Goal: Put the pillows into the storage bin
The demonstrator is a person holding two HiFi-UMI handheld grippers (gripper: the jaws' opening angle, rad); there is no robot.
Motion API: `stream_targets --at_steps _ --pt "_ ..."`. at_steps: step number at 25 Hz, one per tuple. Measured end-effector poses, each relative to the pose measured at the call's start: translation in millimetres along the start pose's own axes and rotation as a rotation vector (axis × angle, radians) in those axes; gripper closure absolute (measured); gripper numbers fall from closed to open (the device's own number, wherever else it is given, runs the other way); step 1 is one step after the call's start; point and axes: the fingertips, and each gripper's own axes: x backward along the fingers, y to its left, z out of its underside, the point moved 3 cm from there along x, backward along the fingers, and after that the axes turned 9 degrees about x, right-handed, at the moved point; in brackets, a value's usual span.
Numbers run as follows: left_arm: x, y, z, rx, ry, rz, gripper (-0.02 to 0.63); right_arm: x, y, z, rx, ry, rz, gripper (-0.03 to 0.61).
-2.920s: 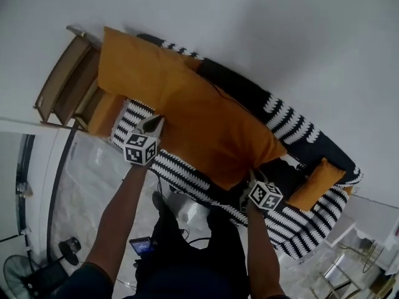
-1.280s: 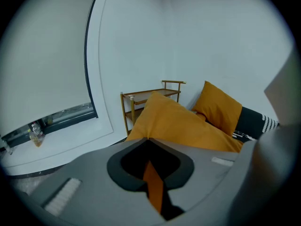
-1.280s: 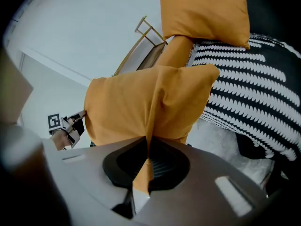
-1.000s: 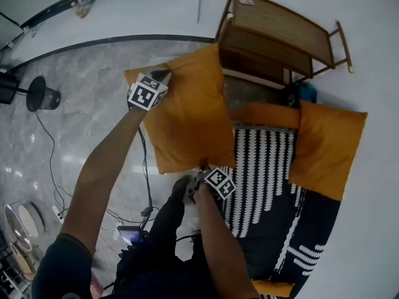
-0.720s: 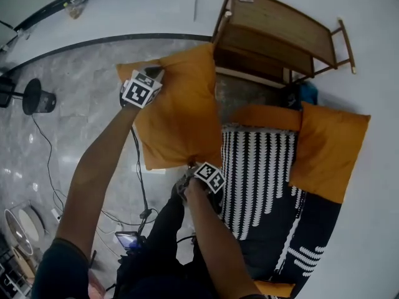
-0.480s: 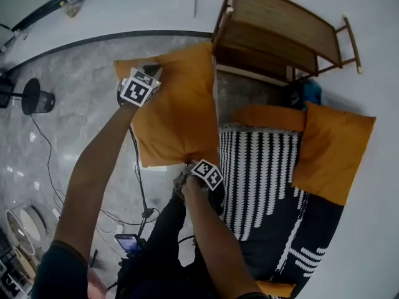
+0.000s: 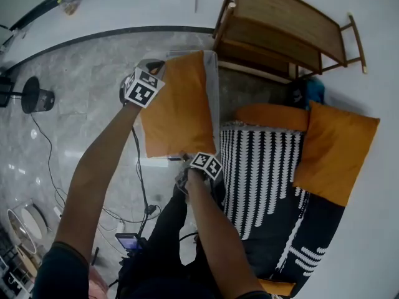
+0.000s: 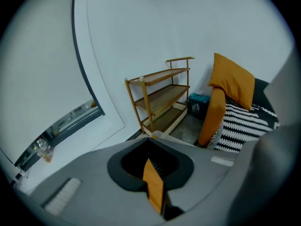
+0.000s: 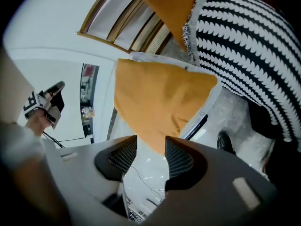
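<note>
The left gripper (image 8: 153, 175) is clamped tight on a thin fold of orange fabric at one corner of the pillow (image 7: 177, 108), and holds that corner up at the far end. The right gripper (image 9: 150, 152) is at the opposite, nearer corner. Its jaws are opening, and the tip of the corner sits between the ribbed pads (image 9: 178, 158) without being pressed by either one. The pillow hangs stretched between the two grippers over the marble floor (image 7: 81, 61). It lies within a pale frame that looks like the rim of the storage bin (image 7: 214, 83), though the thin, see-through walls are hard to make out. A wooden shelf (image 7: 280, 23) stands just beyond the bin, against the wall. To the right, a sofa under a black-and-white striped throw (image 7: 262, 167) carries a second pillow (image 7: 336, 151) of the same orange, well apart from the one being handled.
</note>
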Motion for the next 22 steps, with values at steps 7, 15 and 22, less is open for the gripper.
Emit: stream_targets --at_steps 7,15,22 --pt "-3 -52 -20 0.018 -0.031 0.083 0.612 46 9 -22 0.1 -0.074 0.003 0.41" --pt "7 -164 -108 -0.033 -0.131 0.226 0.611 158 -4 -70 0.124 -0.293 -0.022 0.41" --pt "18 -286 -199 -0.126 -0.214 0.345 0.603 282 -56 -130 0.104 -0.522 -0.016 0.41"
